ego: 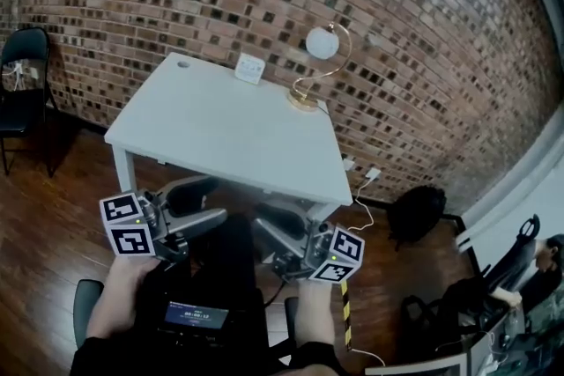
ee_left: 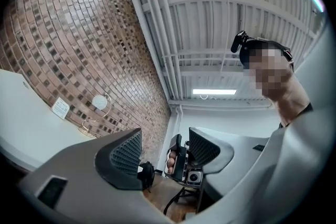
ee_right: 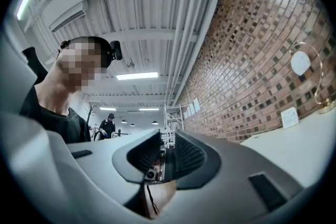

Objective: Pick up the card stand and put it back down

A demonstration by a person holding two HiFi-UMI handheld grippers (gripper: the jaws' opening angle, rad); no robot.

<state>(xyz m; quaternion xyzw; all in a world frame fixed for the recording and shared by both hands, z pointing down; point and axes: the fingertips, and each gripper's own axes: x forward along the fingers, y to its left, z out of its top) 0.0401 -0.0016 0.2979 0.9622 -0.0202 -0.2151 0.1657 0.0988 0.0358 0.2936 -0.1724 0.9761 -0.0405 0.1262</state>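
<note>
The card stand [ego: 317, 66], a gold wire loop on a round base that bears a round white card, stands at the far right edge of the white table [ego: 220, 132]. It also shows small in the left gripper view, card stand [ee_left: 100, 107], and at the right of the right gripper view, card stand [ee_right: 305, 75]. Both grippers hang low in front of the table and point at each other, far from the stand. My left gripper [ego: 210, 205] [ee_left: 165, 150] is open wide with nothing in it. My right gripper [ego: 267, 231] [ee_right: 167, 157] shows a narrow empty gap between its pads.
A small white sign [ego: 249, 68] leans at the table's far edge against the brick wall. A black chair [ego: 22, 75] stands at the left, a black bag [ego: 419, 211] and cables lie on the wooden floor at the right. A small screen [ego: 196, 314] sits at the person's waist.
</note>
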